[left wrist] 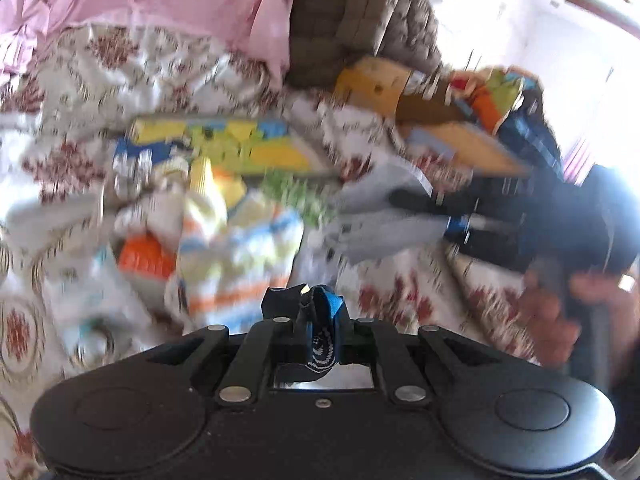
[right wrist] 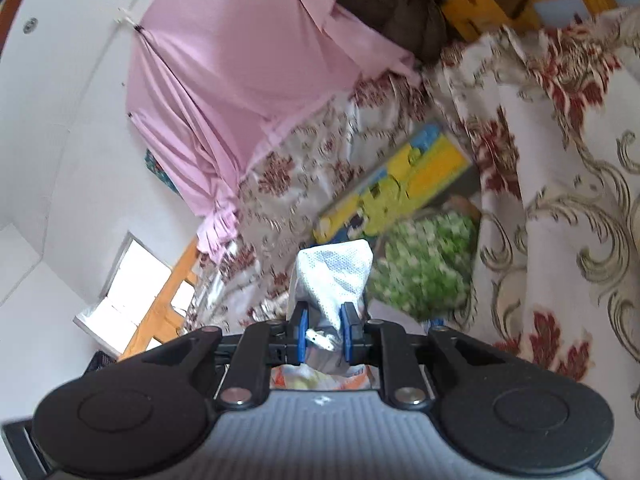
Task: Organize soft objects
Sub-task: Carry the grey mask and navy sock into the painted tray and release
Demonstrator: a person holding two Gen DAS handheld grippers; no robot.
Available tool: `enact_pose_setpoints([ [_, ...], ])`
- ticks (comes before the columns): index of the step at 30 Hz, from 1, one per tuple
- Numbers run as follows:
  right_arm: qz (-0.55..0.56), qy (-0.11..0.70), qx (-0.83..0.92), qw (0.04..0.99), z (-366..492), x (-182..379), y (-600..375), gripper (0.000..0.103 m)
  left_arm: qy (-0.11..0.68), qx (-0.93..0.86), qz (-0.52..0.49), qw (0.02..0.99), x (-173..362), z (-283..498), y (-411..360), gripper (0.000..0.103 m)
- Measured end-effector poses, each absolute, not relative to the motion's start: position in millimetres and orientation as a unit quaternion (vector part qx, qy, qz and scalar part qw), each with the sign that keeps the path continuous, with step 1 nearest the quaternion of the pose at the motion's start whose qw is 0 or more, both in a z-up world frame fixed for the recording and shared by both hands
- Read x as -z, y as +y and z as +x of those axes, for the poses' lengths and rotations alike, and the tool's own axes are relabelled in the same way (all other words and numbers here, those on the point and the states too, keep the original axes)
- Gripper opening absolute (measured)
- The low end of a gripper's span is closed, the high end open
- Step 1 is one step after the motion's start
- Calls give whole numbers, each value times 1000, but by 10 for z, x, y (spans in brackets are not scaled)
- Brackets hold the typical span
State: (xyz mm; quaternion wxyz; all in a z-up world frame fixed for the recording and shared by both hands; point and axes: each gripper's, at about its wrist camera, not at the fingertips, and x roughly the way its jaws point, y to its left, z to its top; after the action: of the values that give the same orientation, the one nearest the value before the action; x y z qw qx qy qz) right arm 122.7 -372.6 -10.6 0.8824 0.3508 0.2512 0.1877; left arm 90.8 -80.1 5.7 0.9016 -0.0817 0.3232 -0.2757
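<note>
In the left wrist view my left gripper (left wrist: 316,322) is shut on a bunched dark blue fabric (left wrist: 325,300) with a white pattern, held above the bed. A striped knit garment (left wrist: 240,264) in white, orange, blue and yellow lies just beyond it. In the right wrist view my right gripper (right wrist: 325,332) is shut on a white mesh cloth (right wrist: 336,272) with pale blue patches, pinched between its blue pads (right wrist: 302,332). That cloth (left wrist: 380,220) and the right gripper also show blurred at the right of the left wrist view, with a hand (left wrist: 556,312) behind.
A floral bedsheet (left wrist: 88,92) covers the bed. A colourful toy box (left wrist: 224,144) and an open cardboard box (left wrist: 376,84) holding bright items sit farther back. A green patterned cloth (right wrist: 424,268) lies by the toy box (right wrist: 400,184). Pink fabric (right wrist: 248,80) hangs behind.
</note>
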Motion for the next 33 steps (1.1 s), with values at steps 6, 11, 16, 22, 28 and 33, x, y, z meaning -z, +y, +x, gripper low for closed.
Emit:
enact_pose_setpoints([
  [6, 334, 205, -168, 905, 1352, -61, -3727, 19, 279, 288, -70, 913, -521, 1217, -826, 9],
  [11, 314, 171, -158, 921, 1862, -271, -3659, 19, 230, 272, -49, 933, -858, 1688, -934, 9],
  [16, 320, 171, -158, 918, 2564, -269, -3519, 19, 222, 235, -62, 944, -960, 2379, -1091, 10],
  [22, 339, 193, -139, 910, 3193, 53, -3468, 19, 249, 193, -84, 945, -661, 3172, -1169, 10],
  [28, 337, 236, -120, 904, 3526, 384, -3467, 20, 291, 172, -107, 935, -231, 3695, -1196, 10],
  [33, 332, 255, -105, 902, 3607, 479, -3478, 24, 327, 151, -116, 926, 62, 3930, -1175, 10],
])
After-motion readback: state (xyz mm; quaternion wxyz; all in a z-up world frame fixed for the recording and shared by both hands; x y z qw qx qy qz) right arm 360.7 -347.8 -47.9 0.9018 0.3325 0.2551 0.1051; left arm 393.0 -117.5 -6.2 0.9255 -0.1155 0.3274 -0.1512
